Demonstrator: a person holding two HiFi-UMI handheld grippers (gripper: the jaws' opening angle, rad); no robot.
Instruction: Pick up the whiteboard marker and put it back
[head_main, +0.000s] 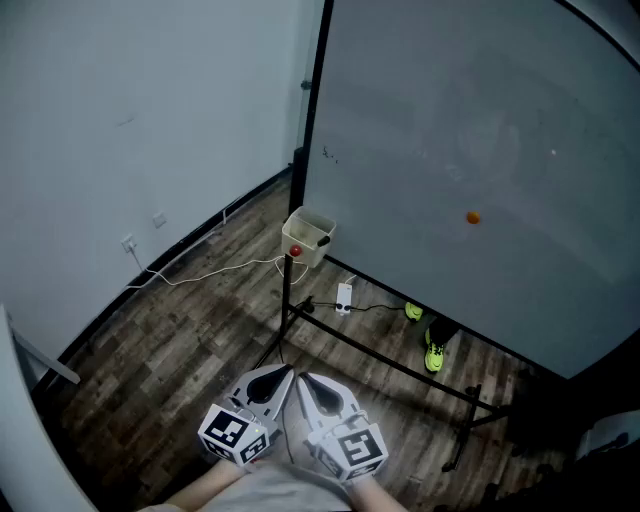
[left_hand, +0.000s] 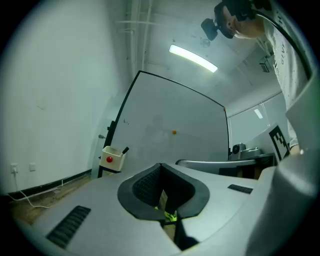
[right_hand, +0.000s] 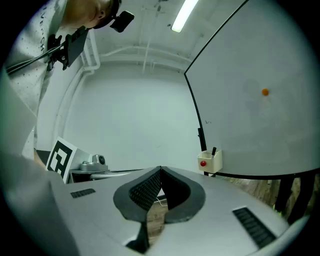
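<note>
A black whiteboard marker (left_hand: 125, 149) (right_hand: 214, 150) stands in a small cream box (head_main: 308, 237) (left_hand: 111, 158) (right_hand: 209, 161) with a red dot, fixed at the lower left corner of the whiteboard (head_main: 470, 150). In the head view the marker itself is too small to make out. Both grippers are held low and close to my body, far from the box. My left gripper (head_main: 272, 382) (left_hand: 161, 165) is shut with nothing between its jaws. Right beside it, my right gripper (head_main: 308, 385) (right_hand: 161, 170) is also shut and empty.
An orange magnet (head_main: 472, 217) sticks to the board. The board's black stand (head_main: 380, 362) runs across the wooden floor. A power strip (head_main: 344, 297) with a white cable (head_main: 215, 272) and two green shoes (head_main: 434, 355) lie by it. A grey wall (head_main: 120, 130) is on the left.
</note>
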